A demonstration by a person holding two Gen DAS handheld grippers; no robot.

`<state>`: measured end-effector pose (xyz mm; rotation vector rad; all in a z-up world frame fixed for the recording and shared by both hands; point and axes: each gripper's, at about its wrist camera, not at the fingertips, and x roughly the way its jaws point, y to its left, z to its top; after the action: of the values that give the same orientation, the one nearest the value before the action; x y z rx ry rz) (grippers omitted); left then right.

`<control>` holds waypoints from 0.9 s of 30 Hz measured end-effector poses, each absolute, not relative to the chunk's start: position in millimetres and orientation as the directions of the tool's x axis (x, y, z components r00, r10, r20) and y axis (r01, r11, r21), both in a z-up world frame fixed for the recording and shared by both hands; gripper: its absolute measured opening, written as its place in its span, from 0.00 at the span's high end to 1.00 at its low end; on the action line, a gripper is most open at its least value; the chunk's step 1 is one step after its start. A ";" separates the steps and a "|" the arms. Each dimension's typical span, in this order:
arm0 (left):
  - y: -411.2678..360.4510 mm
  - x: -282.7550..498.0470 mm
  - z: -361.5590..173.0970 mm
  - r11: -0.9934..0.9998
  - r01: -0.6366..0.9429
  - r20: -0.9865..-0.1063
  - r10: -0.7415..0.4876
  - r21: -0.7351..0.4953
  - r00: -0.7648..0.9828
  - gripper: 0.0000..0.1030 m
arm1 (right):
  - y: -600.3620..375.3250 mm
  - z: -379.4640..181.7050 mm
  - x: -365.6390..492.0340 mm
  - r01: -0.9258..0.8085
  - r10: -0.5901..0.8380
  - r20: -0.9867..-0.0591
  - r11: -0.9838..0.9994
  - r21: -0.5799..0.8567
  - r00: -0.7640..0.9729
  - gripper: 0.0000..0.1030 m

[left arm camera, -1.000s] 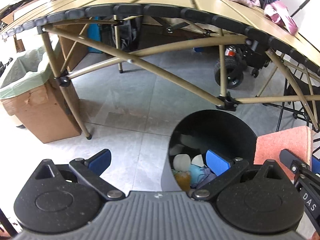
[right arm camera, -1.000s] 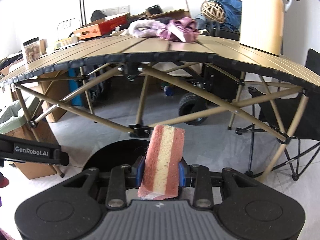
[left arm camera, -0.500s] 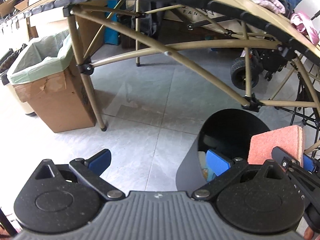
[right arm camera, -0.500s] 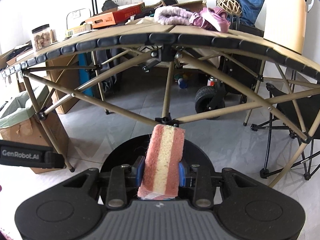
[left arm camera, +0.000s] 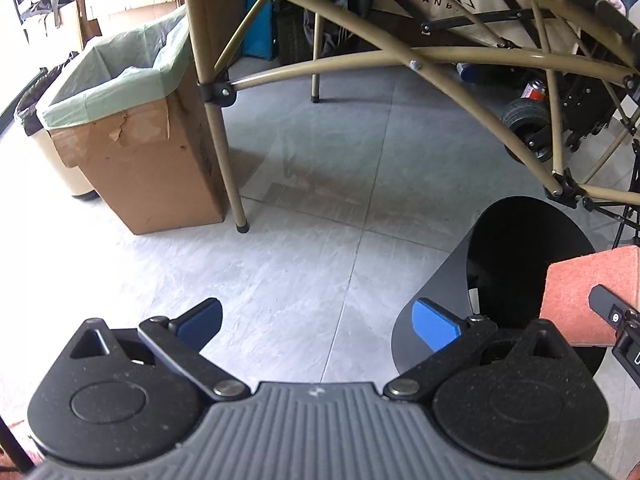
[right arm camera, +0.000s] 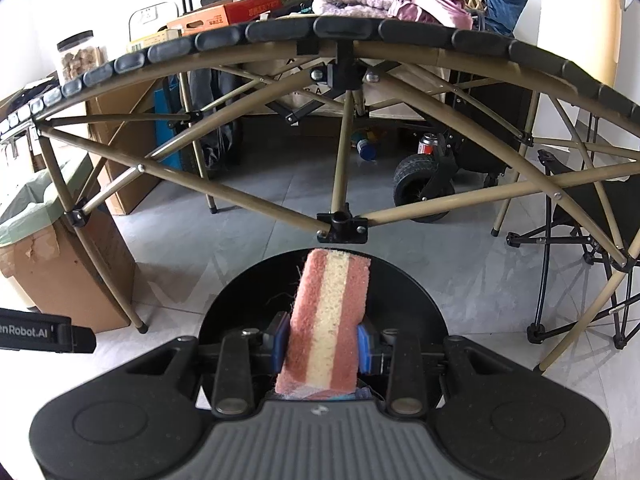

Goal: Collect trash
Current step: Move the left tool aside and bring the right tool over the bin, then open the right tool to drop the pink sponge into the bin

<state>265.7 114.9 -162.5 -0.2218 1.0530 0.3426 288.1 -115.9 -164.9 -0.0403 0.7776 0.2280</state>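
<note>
My right gripper (right arm camera: 322, 346) is shut on a pink sponge with a yellow core (right arm camera: 328, 320), holding it upright over the mouth of a round black bin (right arm camera: 412, 304). From the left wrist view the same sponge (left arm camera: 588, 292) hangs at the right edge, above the black bin (left arm camera: 516, 264), whose inside is dark. My left gripper (left arm camera: 316, 322) is open and holds nothing; it hovers over the grey floor just left of the bin, its right pad in front of the bin's wall.
A folding table with tan legs (right arm camera: 340, 168) spans the floor behind the bin. A cardboard box lined with a green bag (left arm camera: 132, 128) stands to the left beside a table leg. A cart wheel (right arm camera: 420, 188) and a folding chair (right arm camera: 592, 264) stand to the right.
Both grippers have sunk lower and moved in toward the table. The black bin slid right in the left wrist view and its contents are now hidden. The sponge stays gripped.
</note>
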 end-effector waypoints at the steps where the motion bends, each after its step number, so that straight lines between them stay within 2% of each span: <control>1: 114.6 265.5 -162.4 0.926 -0.378 -0.877 0.167 -0.017 0.450 0.00 | -115.4 -165.4 288.4 -0.219 0.188 -0.701 0.975 0.047 0.688 0.69; 10: 111.8 266.2 -162.5 0.931 -0.365 -0.878 0.157 -0.022 0.452 0.00 | -116.6 -171.5 295.0 -0.207 0.173 -0.743 0.977 0.047 0.647 0.64; 13: 110.6 265.5 -162.0 0.932 -0.362 -0.878 0.154 -0.023 0.454 0.00 | -116.0 -172.0 294.4 -0.193 0.155 -0.743 0.981 0.036 0.651 0.34; 14: 110.4 265.7 -162.1 0.933 -0.360 -0.878 0.154 -0.023 0.453 0.00 | -115.3 -172.7 294.6 -0.188 0.147 -0.744 0.982 0.029 0.652 0.18; 15: 110.8 265.9 -162.7 0.933 -0.360 -0.878 0.153 -0.022 0.453 0.00 | -114.9 -173.2 294.4 -0.185 0.140 -0.743 0.983 0.022 0.655 0.08; 16: 110.8 266.0 -162.9 0.933 -0.360 -0.879 0.154 -0.022 0.451 0.00 | -114.5 -173.6 294.5 -0.182 0.131 -0.743 0.983 0.013 0.656 0.06; 27: 109.8 266.4 -165.1 0.932 -0.363 -0.883 0.155 -0.018 0.442 0.00 | -118.4 -175.5 296.9 -0.167 0.116 -0.756 0.986 0.009 0.644 0.00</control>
<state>266.4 109.8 -165.1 -0.2168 1.0671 0.3245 296.9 -118.4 -175.5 -0.0637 0.8565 0.1612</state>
